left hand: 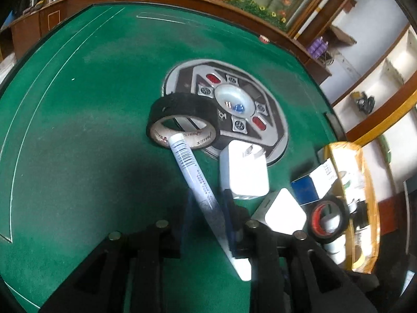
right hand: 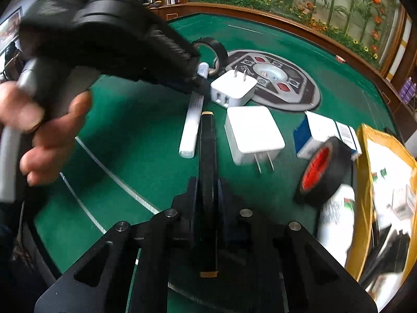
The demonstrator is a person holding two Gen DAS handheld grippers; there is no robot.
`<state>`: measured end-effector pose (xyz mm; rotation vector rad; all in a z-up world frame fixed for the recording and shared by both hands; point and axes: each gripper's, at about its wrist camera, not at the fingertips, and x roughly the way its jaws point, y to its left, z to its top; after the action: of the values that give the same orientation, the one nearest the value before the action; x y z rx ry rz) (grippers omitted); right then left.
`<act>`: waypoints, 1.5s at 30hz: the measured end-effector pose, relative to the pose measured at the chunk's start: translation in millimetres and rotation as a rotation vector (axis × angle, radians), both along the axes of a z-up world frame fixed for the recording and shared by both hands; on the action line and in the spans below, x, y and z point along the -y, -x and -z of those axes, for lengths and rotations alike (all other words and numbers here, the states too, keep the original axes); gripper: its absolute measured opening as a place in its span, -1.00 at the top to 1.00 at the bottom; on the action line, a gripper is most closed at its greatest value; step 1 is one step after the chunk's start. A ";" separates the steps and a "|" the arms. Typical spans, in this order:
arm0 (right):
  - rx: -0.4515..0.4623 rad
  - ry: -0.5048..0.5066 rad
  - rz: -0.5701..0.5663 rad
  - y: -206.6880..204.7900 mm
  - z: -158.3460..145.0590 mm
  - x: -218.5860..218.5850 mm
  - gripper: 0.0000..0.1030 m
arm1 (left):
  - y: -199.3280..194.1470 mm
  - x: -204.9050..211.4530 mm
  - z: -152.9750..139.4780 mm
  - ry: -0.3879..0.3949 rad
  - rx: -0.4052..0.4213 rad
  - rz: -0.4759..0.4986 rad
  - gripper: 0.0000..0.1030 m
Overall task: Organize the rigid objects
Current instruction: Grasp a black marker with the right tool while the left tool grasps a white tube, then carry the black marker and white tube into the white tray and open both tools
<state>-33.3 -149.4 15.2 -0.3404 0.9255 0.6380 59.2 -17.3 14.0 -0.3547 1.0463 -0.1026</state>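
Note:
A white marker [left hand: 194,177] lies slanted on the green felt, its far end on a black tape roll [left hand: 182,120]. My left gripper [left hand: 208,200] straddles it, the jaws slightly apart with thin gaps at the barrel, so it stands open. In the right wrist view the same marker [right hand: 189,127] lies flat under the left gripper [right hand: 199,80], which a hand [right hand: 39,120] holds. My right gripper [right hand: 207,182] is shut on a black marker [right hand: 207,140] with tan ends, pointing away along the fingers.
Two white chargers [right hand: 233,88] [right hand: 254,133], a blue-and-white box [right hand: 323,135], a red-cored tape roll [right hand: 323,167] and a white bottle [right hand: 336,216] crowd the right. A yellow-edged carton [right hand: 365,156] holding items stands far right. The table's round control panel [left hand: 234,99] sits centre.

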 end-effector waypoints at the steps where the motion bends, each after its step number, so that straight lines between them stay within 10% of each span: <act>1: -0.011 -0.014 0.004 3.6 0.0 3.7 0.73 | 1.3 1.4 -1.0 -0.019 0.018 0.005 0.51; 14: -0.073 -0.161 0.111 9.1 3.9 40.1 0.73 | 76.2 2.9 -5.1 -0.187 0.056 0.104 0.74; 45: 0.043 -0.354 0.371 16.0 -40.9 136.8 0.73 | 79.9 130.0 -64.3 0.020 0.219 0.354 0.74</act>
<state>-49.3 -286.2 56.1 0.1329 0.7899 0.4384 -20.7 -147.3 78.4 -0.1685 0.8822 -0.4596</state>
